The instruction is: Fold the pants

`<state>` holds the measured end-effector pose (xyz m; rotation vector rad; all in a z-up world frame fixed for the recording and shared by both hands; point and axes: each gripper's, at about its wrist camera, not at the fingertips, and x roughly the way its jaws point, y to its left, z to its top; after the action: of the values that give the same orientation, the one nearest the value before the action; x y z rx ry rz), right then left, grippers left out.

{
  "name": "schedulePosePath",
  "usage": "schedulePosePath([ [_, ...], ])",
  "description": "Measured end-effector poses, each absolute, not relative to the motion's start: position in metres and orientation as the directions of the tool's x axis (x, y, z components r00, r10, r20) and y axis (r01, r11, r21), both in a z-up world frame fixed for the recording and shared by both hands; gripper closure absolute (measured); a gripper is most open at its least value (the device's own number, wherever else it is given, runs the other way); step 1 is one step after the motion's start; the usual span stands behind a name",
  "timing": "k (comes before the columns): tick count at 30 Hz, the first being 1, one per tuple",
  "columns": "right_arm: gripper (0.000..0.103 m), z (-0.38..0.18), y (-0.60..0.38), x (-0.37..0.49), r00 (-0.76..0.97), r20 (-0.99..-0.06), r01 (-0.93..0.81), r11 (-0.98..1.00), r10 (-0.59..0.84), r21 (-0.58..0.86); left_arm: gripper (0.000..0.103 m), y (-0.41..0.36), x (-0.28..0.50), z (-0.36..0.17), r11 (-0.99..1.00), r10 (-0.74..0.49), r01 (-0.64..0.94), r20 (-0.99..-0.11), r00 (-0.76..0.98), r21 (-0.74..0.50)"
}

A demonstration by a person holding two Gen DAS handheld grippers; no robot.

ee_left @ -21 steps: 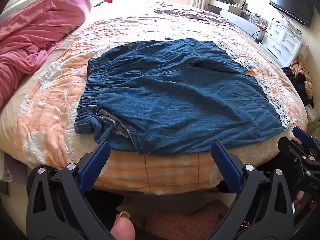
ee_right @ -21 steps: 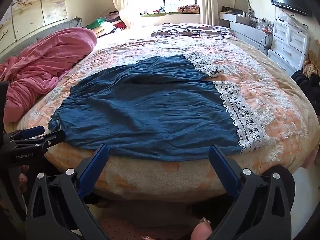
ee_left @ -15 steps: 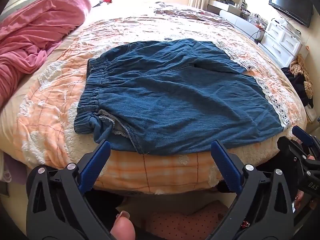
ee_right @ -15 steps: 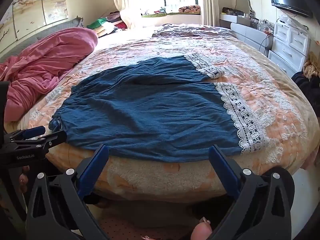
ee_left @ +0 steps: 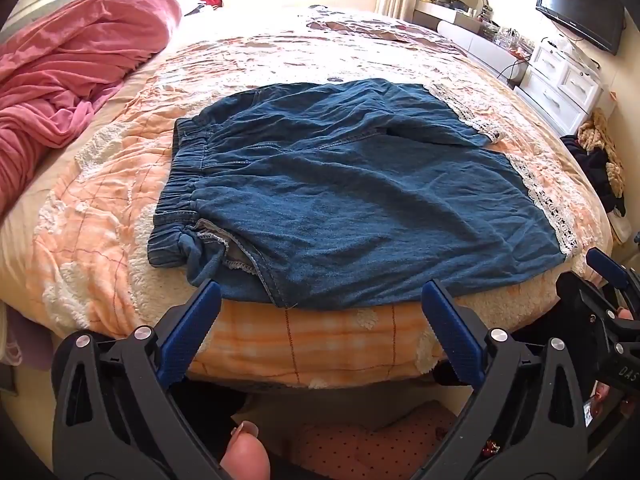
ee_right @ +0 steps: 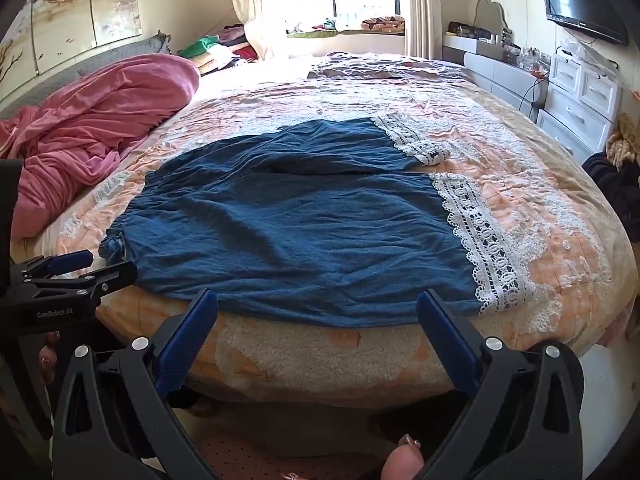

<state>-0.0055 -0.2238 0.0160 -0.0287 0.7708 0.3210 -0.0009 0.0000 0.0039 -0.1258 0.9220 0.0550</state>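
Note:
Dark blue denim pants [ee_left: 352, 196] with white lace cuffs [ee_right: 476, 236] lie flat on the bed, elastic waistband [ee_left: 180, 184] to the left, legs to the right. They also show in the right wrist view [ee_right: 304, 224]. My left gripper [ee_left: 320, 300] is open and empty, just in front of the pants' near edge by the waistband corner. My right gripper [ee_right: 318, 308] is open and empty, in front of the near leg's lower edge. Each gripper shows at the other view's side edge.
The bed has an orange and white quilt [ee_left: 100, 200] with its front edge just ahead. A pink blanket [ee_left: 60, 76] is heaped at the left. White drawers [ee_right: 580, 100] and a clothes pile [ee_left: 600, 160] stand at the right. A TV [ee_right: 580, 0] hangs on the wall.
Both grippers have drifted slightly; the view of the pants has shifted a little. The pants lie as before and both grippers stay open.

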Motion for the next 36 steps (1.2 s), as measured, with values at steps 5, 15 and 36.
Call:
schedulePosePath([
  [5,0.004,0.0162,-0.2247,-0.0056,0.669,-0.69,-0.294,0.951,0.275,0.093,0.009,0.0007,-0.0003,0.0041,0.991,-0.007,-0.101,-0.797,0.604,-0.085],
  [15,0.004,0.0155,-0.2241,-0.0061,0.67,-0.691,-0.294,0.952,0.27,0.087,0.009,0.0003,-0.0006,0.0041,0.991,-0.005,-0.1,-0.796,0.606,-0.083],
  [36,0.004,0.0179,-0.2221,-0.0065,0.675,-0.69,-0.29,0.954,0.261,0.077,0.009,-0.0019,-0.0037,0.0062,0.991,-0.013,-0.094,-0.788,0.615,-0.09],
])
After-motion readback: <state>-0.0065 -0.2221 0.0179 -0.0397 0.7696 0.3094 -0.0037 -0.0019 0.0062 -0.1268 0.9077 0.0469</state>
